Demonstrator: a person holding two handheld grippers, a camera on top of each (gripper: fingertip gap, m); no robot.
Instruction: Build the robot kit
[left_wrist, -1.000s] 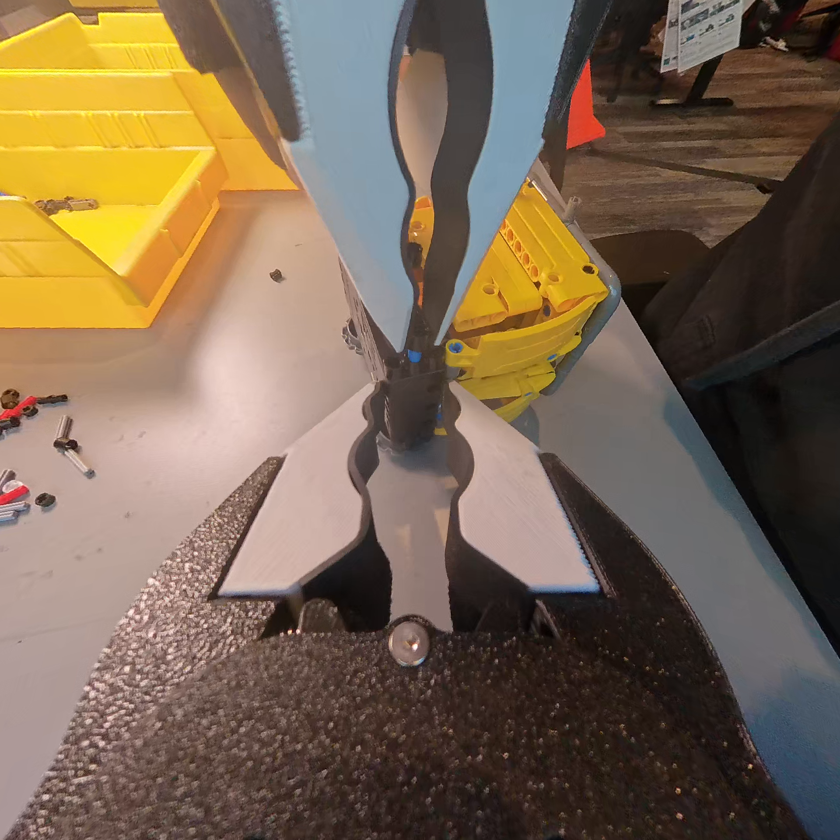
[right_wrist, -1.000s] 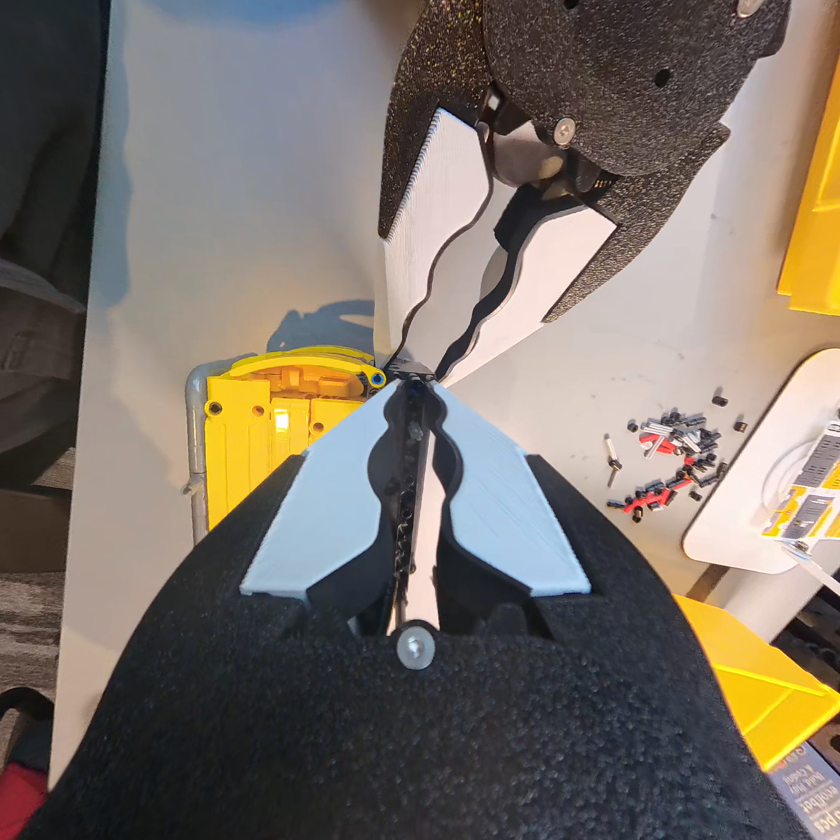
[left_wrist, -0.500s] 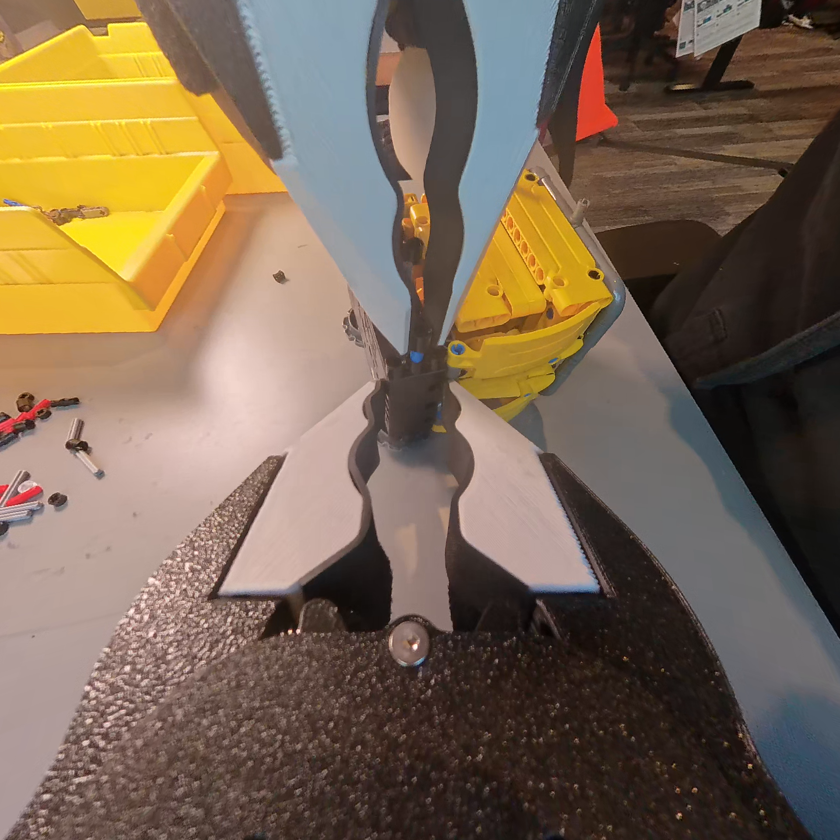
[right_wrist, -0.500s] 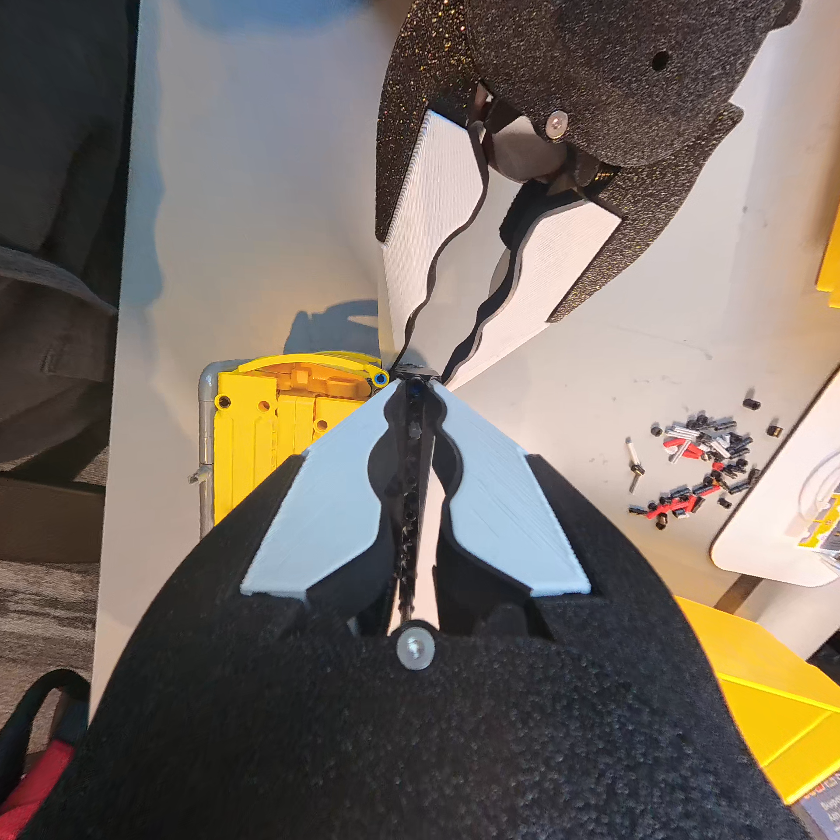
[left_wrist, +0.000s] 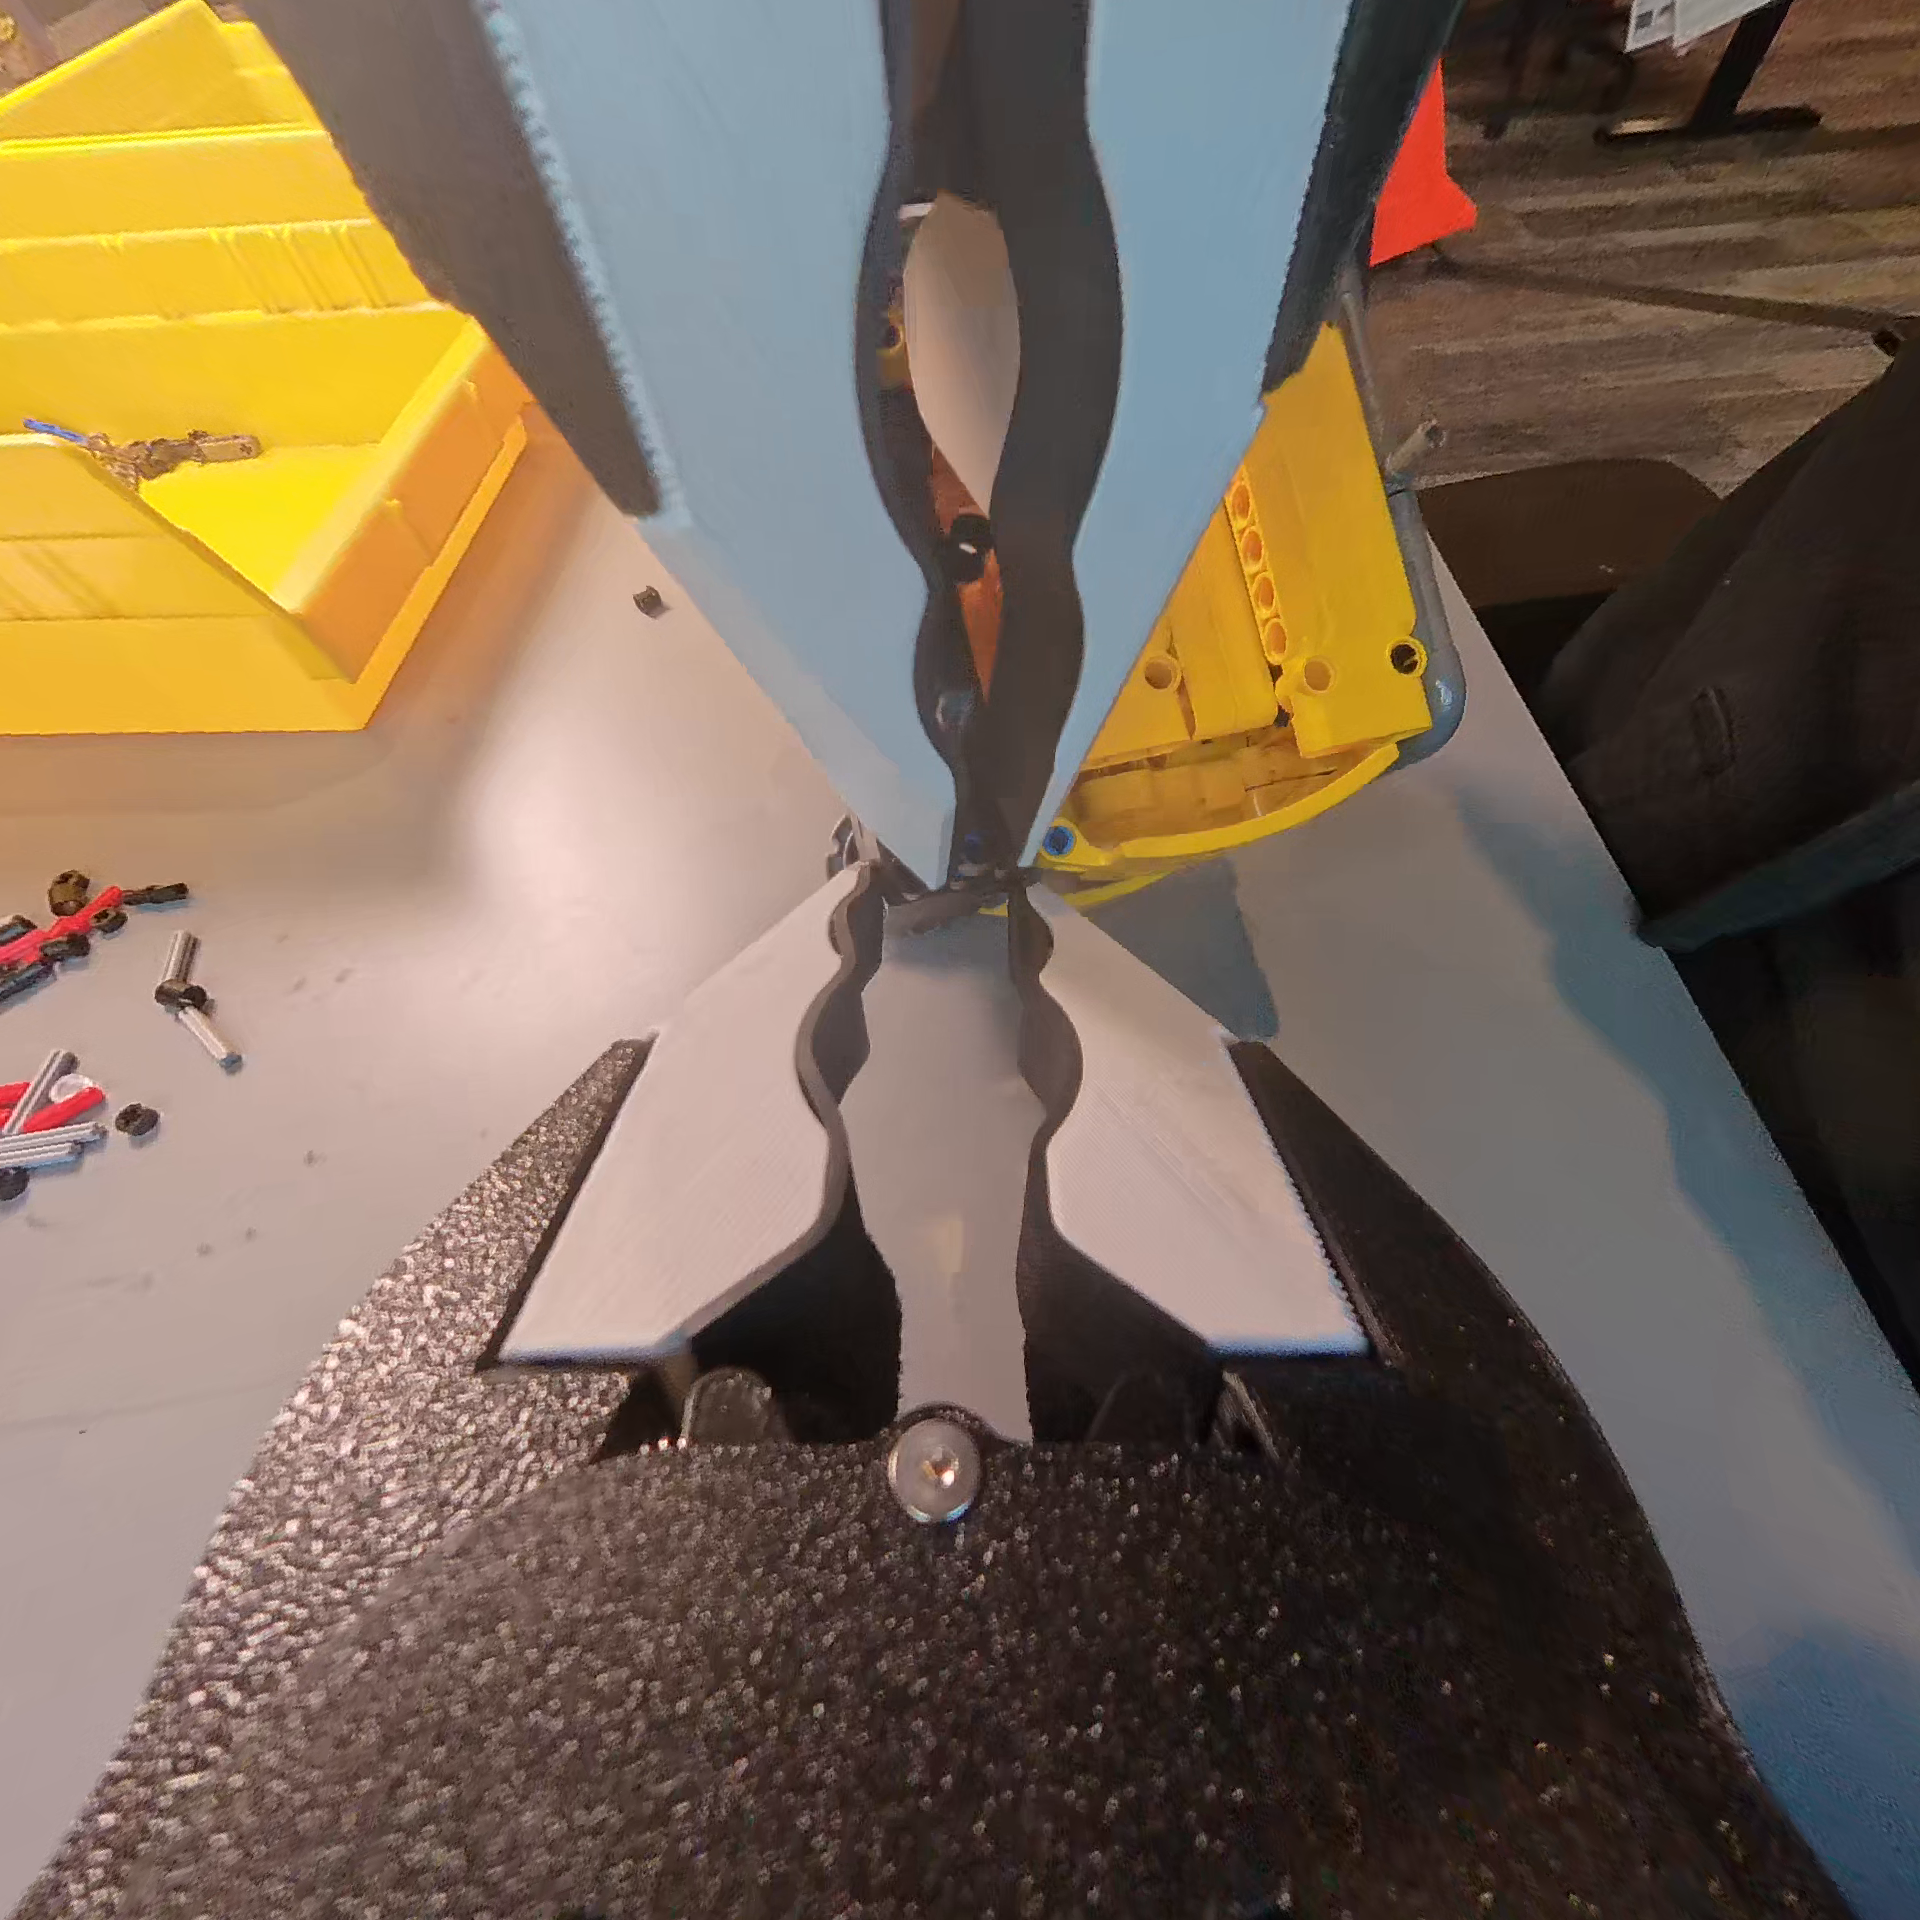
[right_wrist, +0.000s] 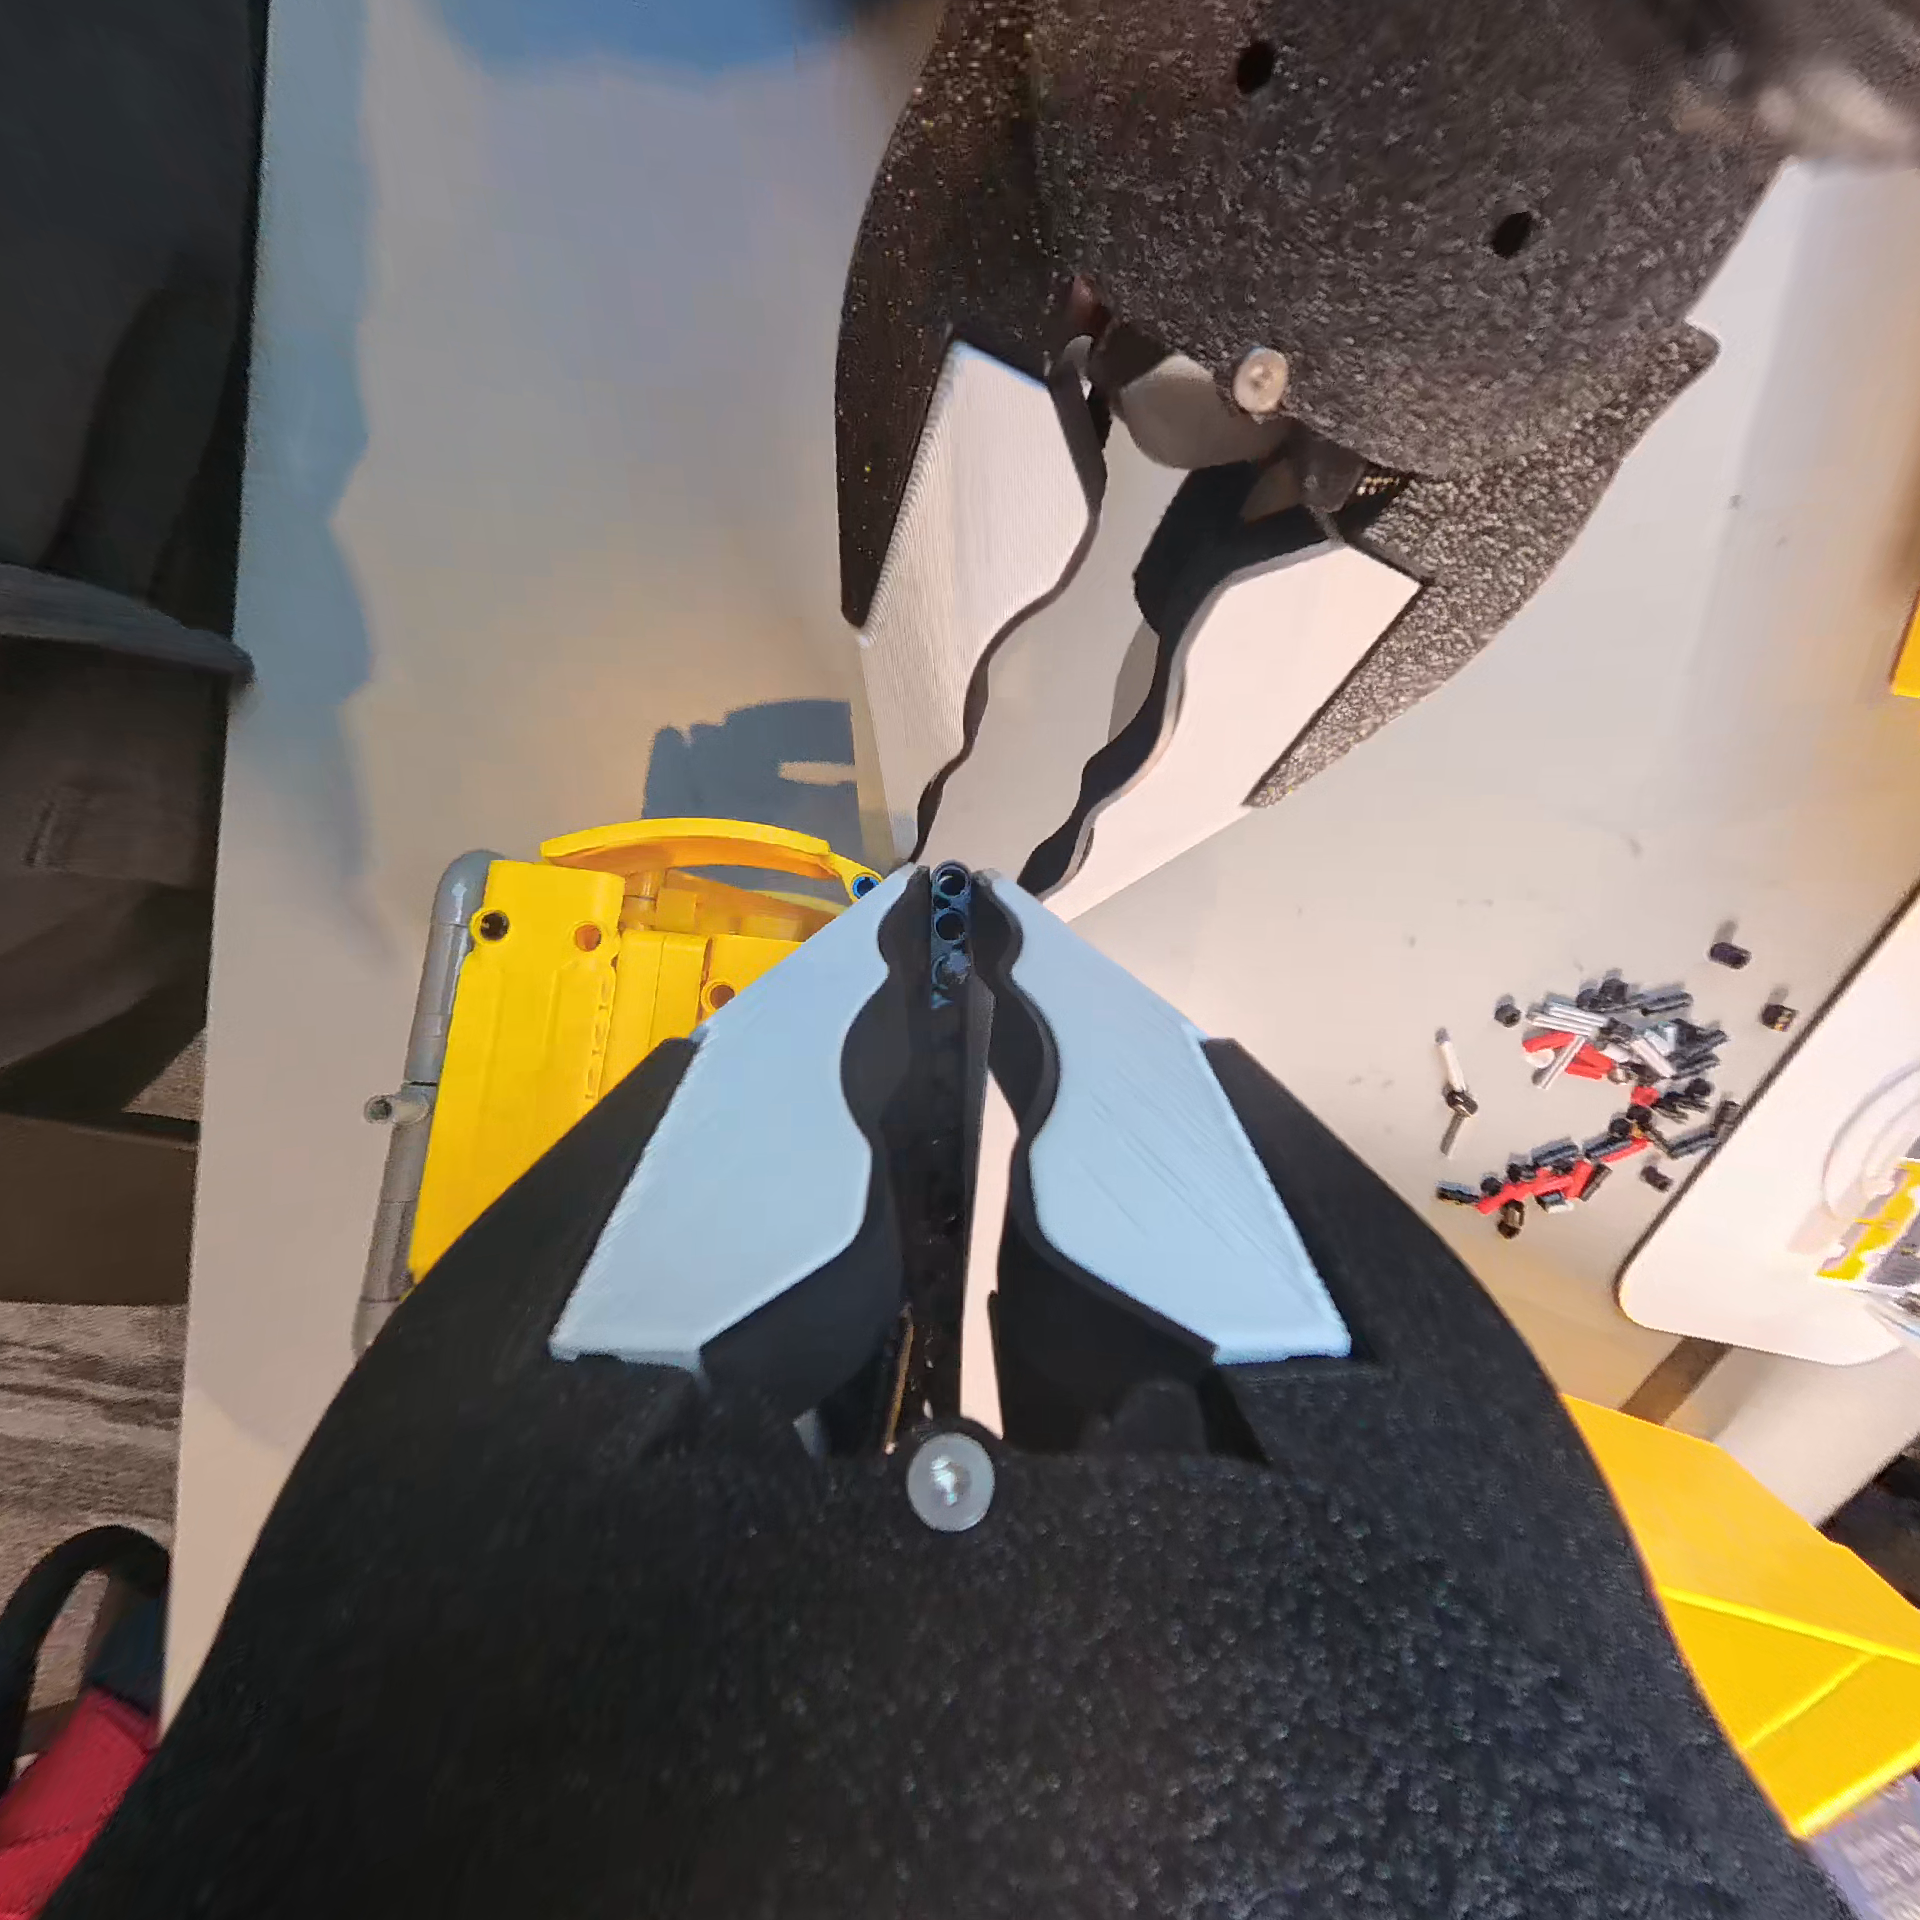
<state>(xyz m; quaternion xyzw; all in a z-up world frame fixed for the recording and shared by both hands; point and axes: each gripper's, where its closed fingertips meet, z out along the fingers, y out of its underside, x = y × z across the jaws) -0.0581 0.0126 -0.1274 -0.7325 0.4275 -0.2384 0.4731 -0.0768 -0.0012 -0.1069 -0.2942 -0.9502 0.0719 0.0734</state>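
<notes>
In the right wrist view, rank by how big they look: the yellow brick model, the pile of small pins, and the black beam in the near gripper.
1. yellow brick model, though partly hidden
2. pile of small pins
3. black beam, mostly hidden between the fingers, so unsure

The right gripper is clamped tight, tip to tip with the parted left gripper.

A: Each wrist camera is looking forward, close, along its own fingers toward the grey table.

B: Both are facing each other, sharing the yellow brick assembly mid-frame.
</notes>
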